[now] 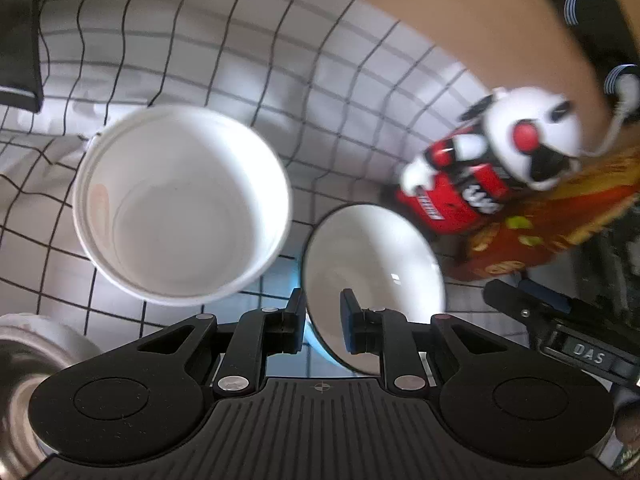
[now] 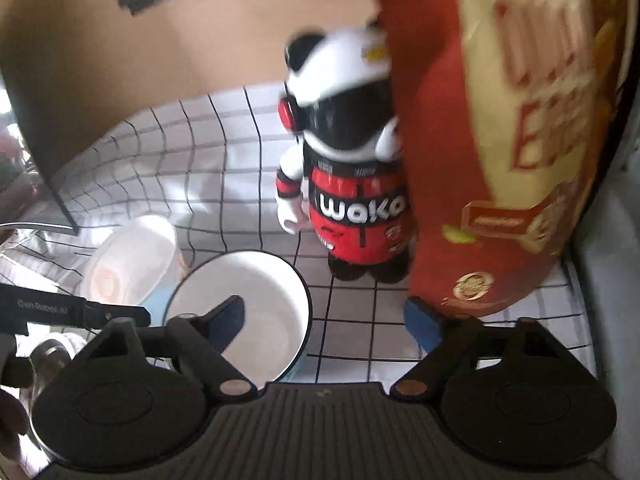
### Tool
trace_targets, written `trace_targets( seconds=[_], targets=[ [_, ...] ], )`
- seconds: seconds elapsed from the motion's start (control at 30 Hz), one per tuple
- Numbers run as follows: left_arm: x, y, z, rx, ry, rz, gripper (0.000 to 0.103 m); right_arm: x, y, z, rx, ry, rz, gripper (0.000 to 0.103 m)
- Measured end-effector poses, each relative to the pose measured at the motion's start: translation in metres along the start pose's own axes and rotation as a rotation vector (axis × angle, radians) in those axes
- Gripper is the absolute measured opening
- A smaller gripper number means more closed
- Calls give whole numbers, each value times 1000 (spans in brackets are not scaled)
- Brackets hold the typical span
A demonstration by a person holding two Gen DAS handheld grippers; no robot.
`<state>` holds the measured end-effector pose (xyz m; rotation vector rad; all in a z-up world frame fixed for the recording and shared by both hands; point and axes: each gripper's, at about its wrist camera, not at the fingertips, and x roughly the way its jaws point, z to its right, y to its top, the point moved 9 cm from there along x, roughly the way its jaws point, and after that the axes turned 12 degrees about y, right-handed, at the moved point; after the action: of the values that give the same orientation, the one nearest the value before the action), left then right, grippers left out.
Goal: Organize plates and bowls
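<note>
A white bowl with a dark rim [image 1: 372, 276] sits on the checked tablecloth [image 1: 224, 52]. My left gripper [image 1: 323, 320] has its jaws close together astride the bowl's near rim, gripping it. The bowl also shows in the right wrist view [image 2: 260, 300]. My right gripper [image 2: 332, 320] is wide open, with its left finger [image 2: 228, 320] over the bowl and its right finger [image 2: 422, 324] by a red snack bag [image 2: 500, 140]. A tall white cup [image 1: 180, 204] stands to the left of the bowl; it also shows in the right wrist view [image 2: 132, 260].
A panda figure in a red jacket [image 2: 348, 184] stands behind the bowl, next to the snack bag; it also shows in the left wrist view [image 1: 492, 160]. A metal container [image 1: 24, 380] is at the near left. A brown wall [image 1: 460, 20] rises behind the table.
</note>
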<state>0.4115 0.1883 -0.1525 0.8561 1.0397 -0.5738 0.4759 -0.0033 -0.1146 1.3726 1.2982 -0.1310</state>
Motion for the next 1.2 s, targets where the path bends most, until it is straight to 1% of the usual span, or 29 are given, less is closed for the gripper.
trace_targets(
  seconds=[0.07, 0.2, 0.27, 0.33, 0.4, 0.47, 0.53, 0.6, 0.7, 0.77, 0.83, 0.93, 1.1, 1.2],
  targets=[
    [11, 1, -1, -10, 16, -19, 22, 20, -8, 3, 33, -2, -43, 63],
    [29, 3, -2, -24, 32, -40, 22, 55, -20, 12, 81, -16, -103, 55],
    [38, 4, -2, -30, 24, -63, 23, 69, -25, 12, 99, 9, -134, 45],
    [41, 4, 0, -3, 32, -58, 23, 79, -29, 8, 106, 42, -157, 38],
    [42, 4, 3, 30, 38, -48, 24, 83, -31, 3, 109, 64, -163, 38],
    [41, 3, 4, 43, 38, -41, 25, 84, -33, -5, 114, 100, -170, 37],
    [41, 1, 4, 50, 38, -41, 24, 84, -36, -10, 100, 77, -172, 37],
    [38, -5, 2, 46, 38, -72, 24, 82, -41, -15, 92, 73, -179, 37],
    [31, -21, -2, 62, 35, -140, 24, 76, -52, -19, 108, 101, -206, 37],
    [27, -32, -4, 71, 19, -159, 24, 70, -59, -21, 93, 113, -211, 37],
    [25, -36, -8, 58, -4, -159, 23, 68, -64, -22, 69, 117, -197, 37],
    [34, -35, -8, 40, -10, -178, 22, 69, -67, -20, 84, 123, -194, 39],
    [62, -41, 0, 45, -1, -243, 22, 74, -75, -12, 151, 153, -218, 39],
    [74, -38, 3, 50, 6, -253, 23, 77, -75, -9, 187, 170, -226, 39]
  ],
)
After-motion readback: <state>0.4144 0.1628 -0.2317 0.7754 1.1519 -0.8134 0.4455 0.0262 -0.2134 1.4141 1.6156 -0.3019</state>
